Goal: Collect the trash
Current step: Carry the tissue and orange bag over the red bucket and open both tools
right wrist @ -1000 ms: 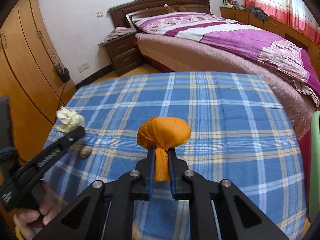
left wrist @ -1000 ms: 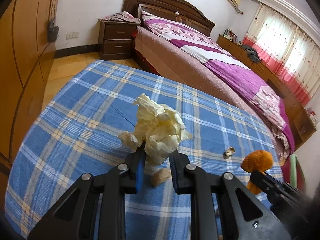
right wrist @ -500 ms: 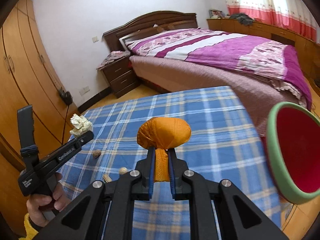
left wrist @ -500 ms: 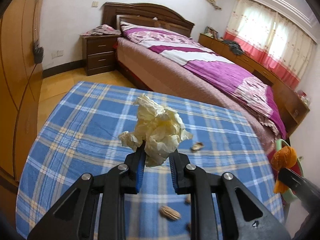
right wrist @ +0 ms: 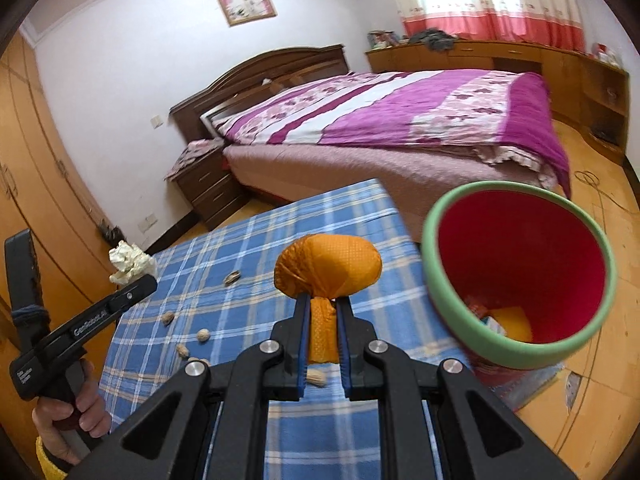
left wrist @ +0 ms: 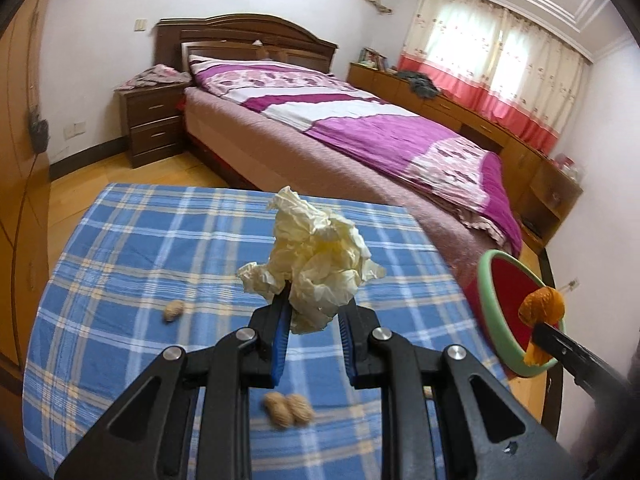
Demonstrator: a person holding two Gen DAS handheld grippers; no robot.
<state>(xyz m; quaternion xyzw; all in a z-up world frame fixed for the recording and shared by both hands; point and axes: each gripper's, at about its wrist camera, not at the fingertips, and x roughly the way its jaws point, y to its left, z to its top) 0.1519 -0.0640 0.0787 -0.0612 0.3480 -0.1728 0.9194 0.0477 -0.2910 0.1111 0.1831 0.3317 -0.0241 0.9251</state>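
In the left wrist view, the left gripper (left wrist: 314,312) fills the bottom of the frame, and its fingers are clamped on a crumpled ball of pale paper (left wrist: 316,264). Under it lies a blue checked cloth (left wrist: 132,248) that covers the table. Peanut shells rest on the cloth: a pair (left wrist: 288,408) at the bottom centre and a single one (left wrist: 173,310) at the left.

In the right wrist view, the right gripper (right wrist: 322,312) is at the bottom centre, its fingers pressed together on an orange glove (right wrist: 328,266) bundled into a ball. Just to the right of it, beside the table edge, stands a red bin with a green rim (right wrist: 434,280); some rubbish lies at its bottom. A hand (right wrist: 70,412) at the lower left holds the other gripper.

Behind the table there is a bed with a purple cover (left wrist: 380,128) and a dark nightstand (left wrist: 154,124). At the upper right of the left view, pink curtains (left wrist: 492,80) hang at a bright window, and a wooden wardrobe (right wrist: 44,168) covers the left wall.
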